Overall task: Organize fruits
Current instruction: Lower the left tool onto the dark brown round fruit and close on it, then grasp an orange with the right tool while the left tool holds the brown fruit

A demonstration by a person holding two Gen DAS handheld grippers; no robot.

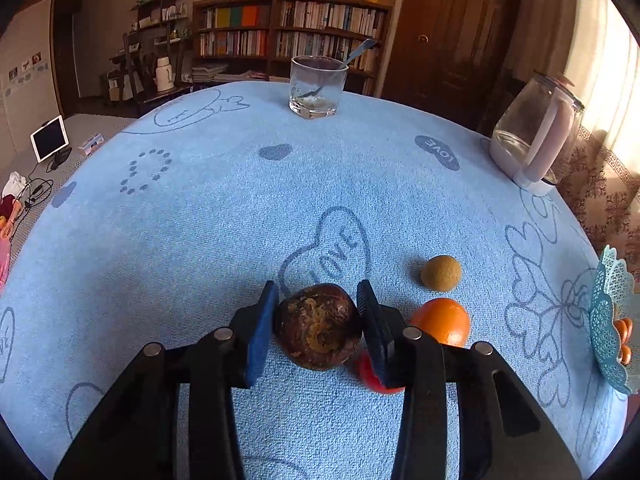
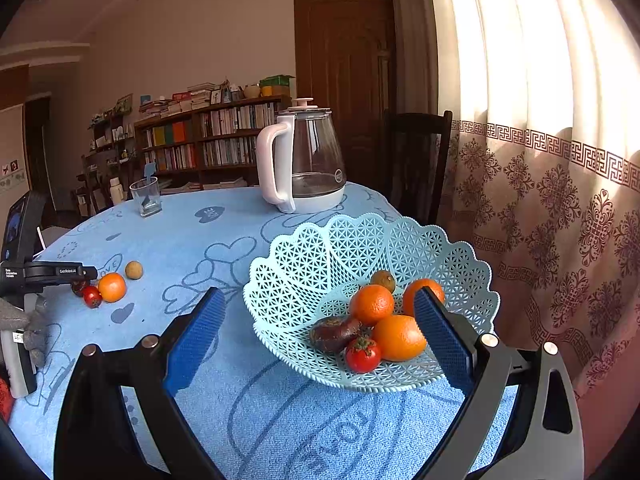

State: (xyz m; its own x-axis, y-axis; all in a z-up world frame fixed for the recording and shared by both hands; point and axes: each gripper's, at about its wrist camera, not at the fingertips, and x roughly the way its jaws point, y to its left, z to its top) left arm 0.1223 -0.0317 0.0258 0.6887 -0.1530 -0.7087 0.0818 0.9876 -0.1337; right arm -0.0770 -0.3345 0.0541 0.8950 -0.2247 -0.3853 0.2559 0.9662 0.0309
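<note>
My left gripper (image 1: pixel 318 304) is shut on a dark brown passion fruit (image 1: pixel 318 326), held between its blue pads low over the blue tablecloth. Beside it lie an orange (image 1: pixel 442 320), a small red fruit (image 1: pixel 370 376) partly hidden by the right finger, and a tan round fruit (image 1: pixel 441 273). My right gripper (image 2: pixel 320 320) is open and empty, above the near side of a light blue lattice basket (image 2: pixel 320 252). The basket holds three oranges (image 2: pixel 372 304), a dark passion fruit (image 2: pixel 334 334), a red fruit (image 2: pixel 363 355) and a small brown fruit (image 2: pixel 383 280). The left gripper (image 2: pixel 86 276) shows at the far left of the right wrist view.
A glass with a spoon (image 1: pixel 317 86) stands at the table's far edge. A glass kettle with a white handle (image 2: pixel 304 160) stands behind the basket. A dark chair (image 2: pixel 416 160) and a curtain (image 2: pixel 540 200) are to the right, bookshelves (image 1: pixel 288 32) behind.
</note>
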